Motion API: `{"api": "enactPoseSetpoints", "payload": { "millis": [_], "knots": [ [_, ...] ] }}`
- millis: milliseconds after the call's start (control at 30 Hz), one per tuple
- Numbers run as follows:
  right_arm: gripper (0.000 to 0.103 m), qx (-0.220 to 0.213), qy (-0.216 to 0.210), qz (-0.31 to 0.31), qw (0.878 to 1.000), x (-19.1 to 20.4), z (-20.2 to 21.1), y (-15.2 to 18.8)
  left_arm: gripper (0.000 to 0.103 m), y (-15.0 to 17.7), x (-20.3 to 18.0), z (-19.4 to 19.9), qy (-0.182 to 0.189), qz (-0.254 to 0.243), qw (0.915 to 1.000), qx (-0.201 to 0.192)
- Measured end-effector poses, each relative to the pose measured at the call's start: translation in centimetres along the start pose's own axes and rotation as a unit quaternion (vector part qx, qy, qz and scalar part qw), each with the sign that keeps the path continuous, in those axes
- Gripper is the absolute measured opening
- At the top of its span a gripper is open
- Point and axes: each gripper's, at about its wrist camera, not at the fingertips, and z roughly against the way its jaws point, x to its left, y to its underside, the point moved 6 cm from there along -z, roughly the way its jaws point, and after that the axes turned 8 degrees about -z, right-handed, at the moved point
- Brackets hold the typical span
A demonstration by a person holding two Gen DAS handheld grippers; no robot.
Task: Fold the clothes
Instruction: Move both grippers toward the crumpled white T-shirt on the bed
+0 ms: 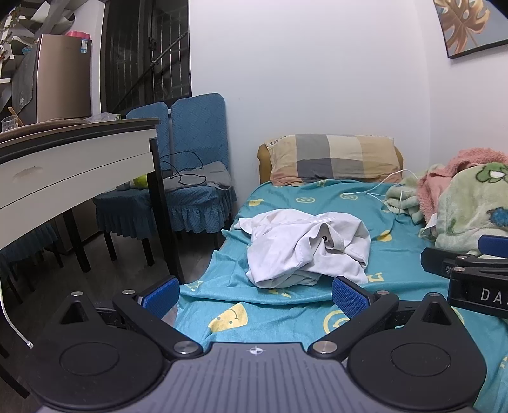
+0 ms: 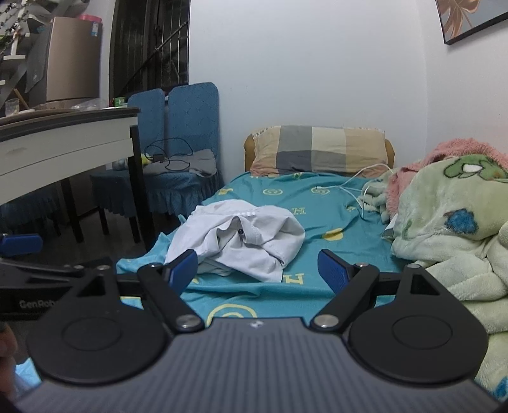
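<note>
Lying crumpled in a heap on the teal bed sheet (image 1: 317,197), a white shirt (image 1: 304,247) has its collar opening facing the cameras; no clear long axis shows. Both the left gripper (image 1: 254,295) and the right gripper (image 2: 257,270) hover near it, fingers spread wide and empty. A checked pillow (image 1: 333,159) sits beyond.

the framed leaf-print picture (image 1: 466,25) on the wall is cut by the top and right edges in both views. the crumpled white garment (image 1: 304,247) hides its own lower layers, and the small dark mark at its neckline is too small to read. the right gripper (image 1: 470,270) shows only partly at the left view's right edge, its lettering cut off. the fluffy green blanket (image 2: 444,222) runs past the right edge.
</note>
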Motion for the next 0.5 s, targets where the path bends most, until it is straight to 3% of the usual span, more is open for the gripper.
{"api": "enactPoseSetpoints", "payload": {
  "millis": [500],
  "knots": [
    [0.084, 0.018, 0.001, -0.035, 0.999, -1.2, 0.0, -0.4, 0.103, 0.4, -0.1, -0.5, 0.013, 0.009, 0.9999, 0.007]
  ]
}}
